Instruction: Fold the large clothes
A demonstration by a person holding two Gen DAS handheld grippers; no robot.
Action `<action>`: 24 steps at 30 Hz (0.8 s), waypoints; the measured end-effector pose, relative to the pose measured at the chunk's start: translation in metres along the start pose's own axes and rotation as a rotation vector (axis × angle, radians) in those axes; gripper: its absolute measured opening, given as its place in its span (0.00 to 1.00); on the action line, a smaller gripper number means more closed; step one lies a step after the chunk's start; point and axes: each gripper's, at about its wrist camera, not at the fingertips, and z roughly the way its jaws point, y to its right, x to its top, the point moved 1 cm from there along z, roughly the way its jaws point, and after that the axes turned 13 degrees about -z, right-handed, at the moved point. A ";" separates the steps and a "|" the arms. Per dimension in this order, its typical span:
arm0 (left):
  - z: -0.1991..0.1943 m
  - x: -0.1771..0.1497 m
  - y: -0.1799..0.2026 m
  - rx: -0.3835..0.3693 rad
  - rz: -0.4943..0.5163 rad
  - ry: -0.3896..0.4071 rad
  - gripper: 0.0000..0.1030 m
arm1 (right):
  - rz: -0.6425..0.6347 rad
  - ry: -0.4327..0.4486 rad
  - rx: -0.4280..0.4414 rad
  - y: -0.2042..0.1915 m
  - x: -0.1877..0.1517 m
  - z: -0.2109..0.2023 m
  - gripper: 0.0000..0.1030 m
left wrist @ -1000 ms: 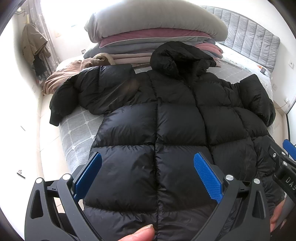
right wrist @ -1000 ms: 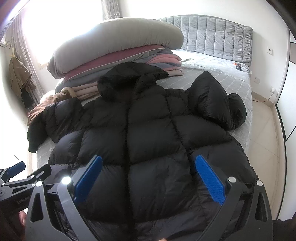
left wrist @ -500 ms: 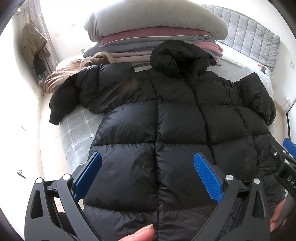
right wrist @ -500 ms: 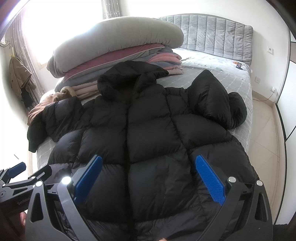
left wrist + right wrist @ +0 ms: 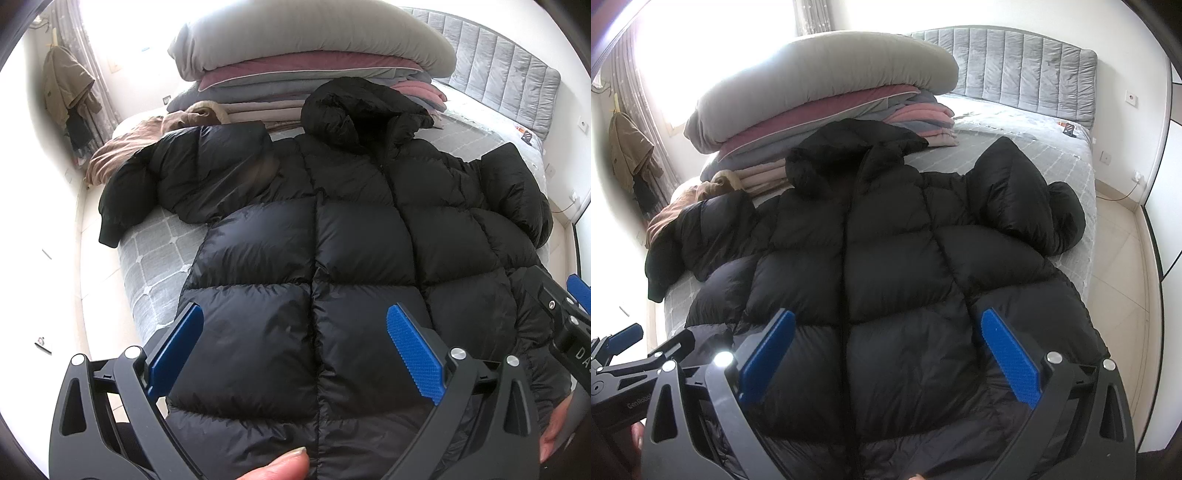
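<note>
A large black puffer jacket (image 5: 332,240) lies spread front-up on the grey bed, hood toward the bedding pile, sleeves out to both sides. It also shows in the right wrist view (image 5: 886,258). My left gripper (image 5: 295,347) is open and empty, hovering over the jacket's lower left half near the hem. My right gripper (image 5: 890,354) is open and empty over the lower right half. Each gripper shows at the edge of the other's view: the right one (image 5: 565,321) and the left one (image 5: 631,354).
A pile of folded quilts and a grey pillow (image 5: 303,62) stands behind the hood. A tan garment (image 5: 147,136) lies by the left sleeve. The grey padded headboard (image 5: 1027,70) is at the right. Floor (image 5: 1119,266) borders the bed's right side.
Both views have shifted very slightly; the jacket sits a touch higher in frame. Both grippers stay open and the jacket has not moved.
</note>
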 end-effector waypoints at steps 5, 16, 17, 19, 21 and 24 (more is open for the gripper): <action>0.000 0.000 0.000 0.000 -0.002 -0.001 0.93 | 0.000 -0.001 0.000 0.000 0.001 0.000 0.95; 0.002 0.000 -0.001 -0.001 -0.001 0.003 0.93 | -0.018 0.023 0.004 -0.004 0.000 -0.001 0.95; 0.003 0.000 -0.002 -0.001 -0.001 0.004 0.93 | -0.020 0.024 0.005 -0.004 0.002 -0.001 0.95; 0.003 0.000 -0.002 -0.001 -0.002 0.007 0.93 | -0.026 0.031 0.005 -0.004 0.002 -0.002 0.95; 0.004 0.000 -0.002 0.001 -0.003 0.010 0.93 | -0.033 0.032 0.002 -0.004 0.005 -0.002 0.95; 0.006 0.000 -0.002 0.004 -0.004 0.010 0.93 | -0.041 0.039 0.000 -0.003 0.006 -0.002 0.95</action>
